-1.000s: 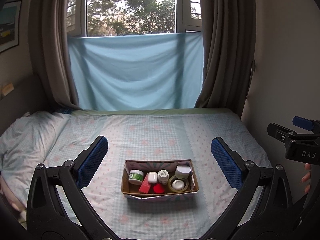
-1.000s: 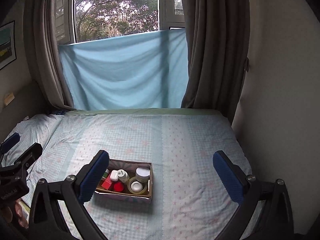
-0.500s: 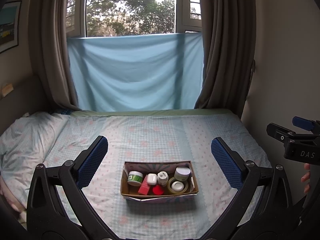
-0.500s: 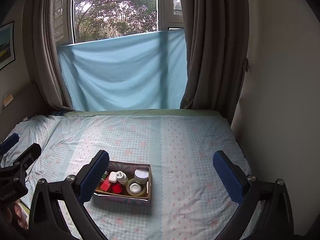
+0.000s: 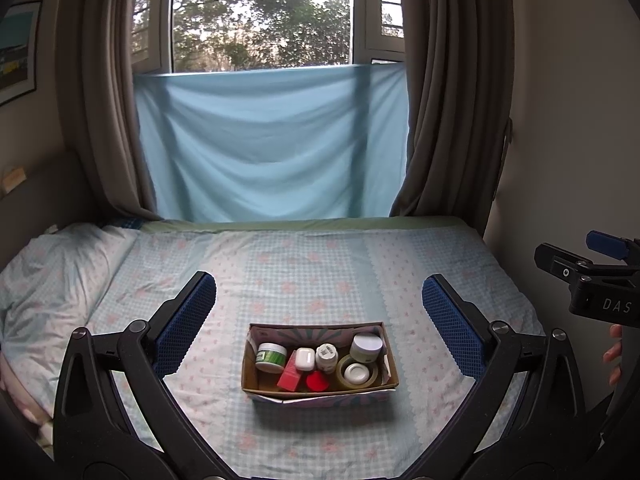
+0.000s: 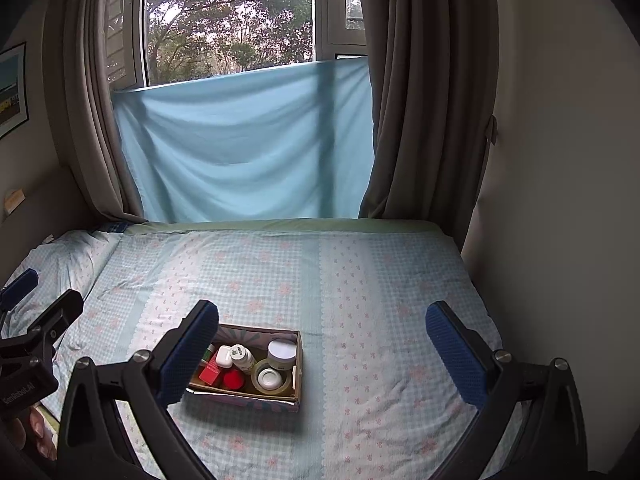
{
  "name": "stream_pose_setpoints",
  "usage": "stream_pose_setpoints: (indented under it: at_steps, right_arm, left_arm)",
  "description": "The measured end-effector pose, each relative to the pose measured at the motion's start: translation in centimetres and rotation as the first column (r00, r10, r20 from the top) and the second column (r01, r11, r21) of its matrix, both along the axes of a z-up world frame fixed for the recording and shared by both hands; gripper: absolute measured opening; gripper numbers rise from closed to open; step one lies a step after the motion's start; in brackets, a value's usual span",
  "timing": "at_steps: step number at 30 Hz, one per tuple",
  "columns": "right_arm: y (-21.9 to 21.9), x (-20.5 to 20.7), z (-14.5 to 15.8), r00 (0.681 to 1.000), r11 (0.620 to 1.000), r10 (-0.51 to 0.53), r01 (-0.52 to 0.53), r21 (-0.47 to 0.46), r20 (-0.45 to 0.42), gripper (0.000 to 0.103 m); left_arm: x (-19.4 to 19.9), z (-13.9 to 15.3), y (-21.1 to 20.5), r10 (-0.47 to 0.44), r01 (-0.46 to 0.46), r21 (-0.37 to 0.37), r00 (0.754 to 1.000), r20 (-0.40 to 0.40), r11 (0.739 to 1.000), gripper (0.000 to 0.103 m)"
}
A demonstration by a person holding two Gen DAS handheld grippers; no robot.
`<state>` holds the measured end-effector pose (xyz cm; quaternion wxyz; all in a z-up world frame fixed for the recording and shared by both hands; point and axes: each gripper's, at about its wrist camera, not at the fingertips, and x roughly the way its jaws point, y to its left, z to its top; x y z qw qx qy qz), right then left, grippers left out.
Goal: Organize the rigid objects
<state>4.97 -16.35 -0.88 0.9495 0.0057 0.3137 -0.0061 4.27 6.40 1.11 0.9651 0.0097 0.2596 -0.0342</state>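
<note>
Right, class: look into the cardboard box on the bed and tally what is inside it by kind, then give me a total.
Jars with lids: 3 (green-label jar, lavender-lid jar, small white jar)
Small label-topped bottle: 1
Tape roll, ringing the small white jar: 1
White earbud case: 1
Red carton: 1
Red round cap: 1
Total in the box: 8

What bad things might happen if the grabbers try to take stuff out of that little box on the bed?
The small cardboard box sits on a soft checked bedsheet, so a push could tip it or slide it.

The items are packed tight: grabbing the white bottle might knock the red cap or the white earbud case.

Both the left gripper and right gripper are open wide, so a finger could catch the box wall.
</note>
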Motion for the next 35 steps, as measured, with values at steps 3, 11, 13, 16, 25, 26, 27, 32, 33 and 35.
stream_pose_setpoints:
  at_steps: [3,11,13,16,25,26,27,32,33,35]
  right_arm:
    - [-0.1,0.3,0.1,1.0,1.0,-0.003,0.003,0.001,-0.001,0.103]
    - [-0.2,0.5,0.2,1.0,1.0,-0.006,0.006,-0.001,0.002,0.103]
    - [-0.2,0.5,0.2,1.0,1.0,-0.008,0.008,-0.002,0.003,0.103]
    - [-0.2,0.5,0.2,1.0,1.0,-0.009,0.009,-0.003,0.003,0.103]
    - [-0.3,0.5,0.2,1.0,1.0,-0.012,0.012,-0.006,0.007,0.103]
    - [-0.3,0.5,0.2,1.0,1.0,-0.011,0.011,-0.006,0.006,0.103]
    - [-0.3,0.5,0.2,1.0,1.0,-0.011,0.011,-0.006,0.007,0.103]
    - [-0.3,0.5,0.2,1.0,1.0,-0.011,0.011,-0.006,0.006,0.103]
    - [-0.3,0.5,0.2,1.0,1.0,-0.011,0.011,-0.005,0.006,0.103]
    - [-0.3,0.4,0.2,1.0,1.0,-0.01,0.01,-0.005,0.007,0.103]
  left_arm:
    - [0.1,0.0,0.0,0.001,-0.001,0.001,1.0,0.0,1.0,0.103]
    - [0.4,-0.2,-0.2,0.001,-0.001,0.005,1.0,0.002,1.0,0.103]
    - [0.4,-0.2,-0.2,0.001,-0.001,0.009,1.0,0.002,1.0,0.103]
    - [0.3,-0.2,-0.3,0.005,-0.005,0.02,1.0,0.01,1.0,0.103]
    - [-0.5,0.2,-0.6,0.014,-0.017,0.036,0.998,0.066,0.999,0.103]
    - [-0.5,0.2,-0.6,0.019,-0.022,0.039,0.997,0.071,0.999,0.103]
    - [-0.6,0.3,-0.7,0.021,-0.024,0.043,0.997,0.075,0.999,0.103]
    - [-0.7,0.2,-0.5,0.034,-0.037,0.045,0.996,0.08,0.998,0.103]
    - [-0.8,0.3,-0.3,0.035,-0.038,0.037,0.996,0.084,0.999,0.103]
    - [-1.0,0.3,0.0,0.036,-0.038,0.02,0.995,0.088,0.999,0.103]
